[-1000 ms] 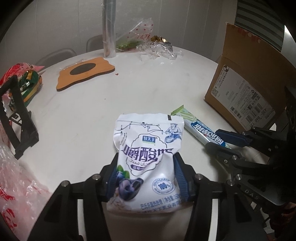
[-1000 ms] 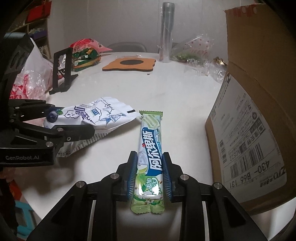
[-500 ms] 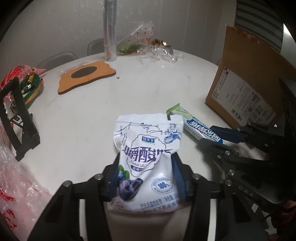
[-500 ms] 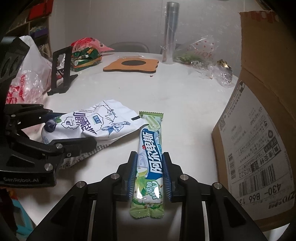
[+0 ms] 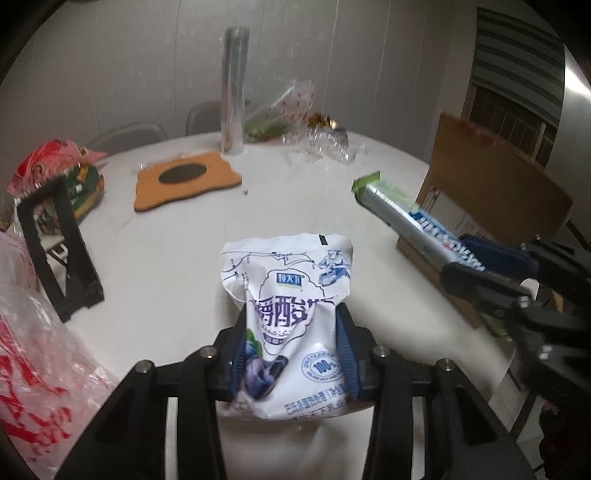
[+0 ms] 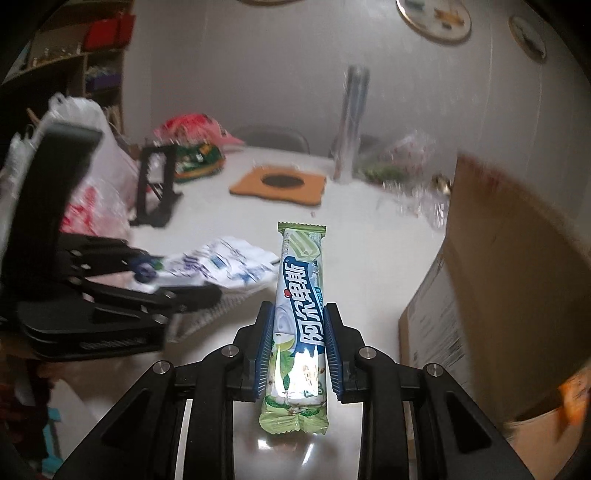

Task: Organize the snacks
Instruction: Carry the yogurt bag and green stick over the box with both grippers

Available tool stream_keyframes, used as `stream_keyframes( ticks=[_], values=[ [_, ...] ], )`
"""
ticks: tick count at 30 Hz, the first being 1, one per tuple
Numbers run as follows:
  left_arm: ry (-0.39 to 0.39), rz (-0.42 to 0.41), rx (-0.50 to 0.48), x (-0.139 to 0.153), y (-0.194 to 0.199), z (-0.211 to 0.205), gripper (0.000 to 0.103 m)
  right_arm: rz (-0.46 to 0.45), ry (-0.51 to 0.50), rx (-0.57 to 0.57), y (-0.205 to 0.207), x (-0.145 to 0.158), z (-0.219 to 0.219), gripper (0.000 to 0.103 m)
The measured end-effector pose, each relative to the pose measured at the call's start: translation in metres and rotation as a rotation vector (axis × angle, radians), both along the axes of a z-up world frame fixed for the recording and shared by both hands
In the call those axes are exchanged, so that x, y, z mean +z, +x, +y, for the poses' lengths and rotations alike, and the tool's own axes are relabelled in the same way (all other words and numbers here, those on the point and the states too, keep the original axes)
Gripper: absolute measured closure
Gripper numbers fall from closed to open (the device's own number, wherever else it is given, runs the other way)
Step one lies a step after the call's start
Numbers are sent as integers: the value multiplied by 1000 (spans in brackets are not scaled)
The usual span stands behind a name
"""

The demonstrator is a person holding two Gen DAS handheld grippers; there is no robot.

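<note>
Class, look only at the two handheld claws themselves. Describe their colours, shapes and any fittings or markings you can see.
Both the left claw and the right claw are matte black, with angular, forked arms and triangular cut-outs. Round silver screw heads sit along the arms. Each fingertip has a blue ribbed pad. No cables, sleeves or hands show. Any lettering on the bodies is too blurred to read.

Looks to me like home dining room. I see round white table (image 5: pixel 177 258), grey chairs (image 5: pixel 127 133) pushed in behind it, plain pale wall. Decorative plates (image 6: pixel 434 18) hang on wall in right view; shelves (image 6: pixel 85 48) with household clutter stand at left. Tabletop domestic: orange trivet (image 5: pixel 184 179), foil roll (image 5: pixel 233 92) upright, plastic bags (image 5: pixel 40 354), snack packets (image 5: pixel 79 173), cardboard box (image 5: pixel 495 184) at table edge. Window with blind (image 5: pixel 517 48) at right.
</note>
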State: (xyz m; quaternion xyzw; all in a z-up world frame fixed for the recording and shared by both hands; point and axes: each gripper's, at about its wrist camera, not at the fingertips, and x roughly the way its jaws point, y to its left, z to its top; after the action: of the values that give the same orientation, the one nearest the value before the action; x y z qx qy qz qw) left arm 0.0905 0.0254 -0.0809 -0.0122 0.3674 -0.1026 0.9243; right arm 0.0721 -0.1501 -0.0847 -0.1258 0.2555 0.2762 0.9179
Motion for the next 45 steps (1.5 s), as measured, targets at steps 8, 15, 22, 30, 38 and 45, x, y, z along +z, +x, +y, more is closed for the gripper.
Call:
stream_keyframes(
  ticks=[8, 15, 22, 30, 38, 45],
  values=[
    [11, -141, -13, 64, -13, -19, 64, -127, 59, 35, -34, 64, -29, 81],
    [34, -263, -96, 126, -15, -70, 64, -210, 93, -48, -36, 102, -96, 81],
    [66, -290, -230, 156, 4, -145, 64, -133, 111, -148, -3, 93, -164, 81],
    [126, -171, -321, 131, 40, -202, 64, -28, 92, -142, 35, 57, -192, 81],
    [184, -135, -362, 121, 57, -237, 64, 15, -8, -107, 56, 46, -185, 81],
    [192, -77, -408, 112, 64, -258, 64, 45, -28, -96, 70, 40, -176, 80]
  ],
)
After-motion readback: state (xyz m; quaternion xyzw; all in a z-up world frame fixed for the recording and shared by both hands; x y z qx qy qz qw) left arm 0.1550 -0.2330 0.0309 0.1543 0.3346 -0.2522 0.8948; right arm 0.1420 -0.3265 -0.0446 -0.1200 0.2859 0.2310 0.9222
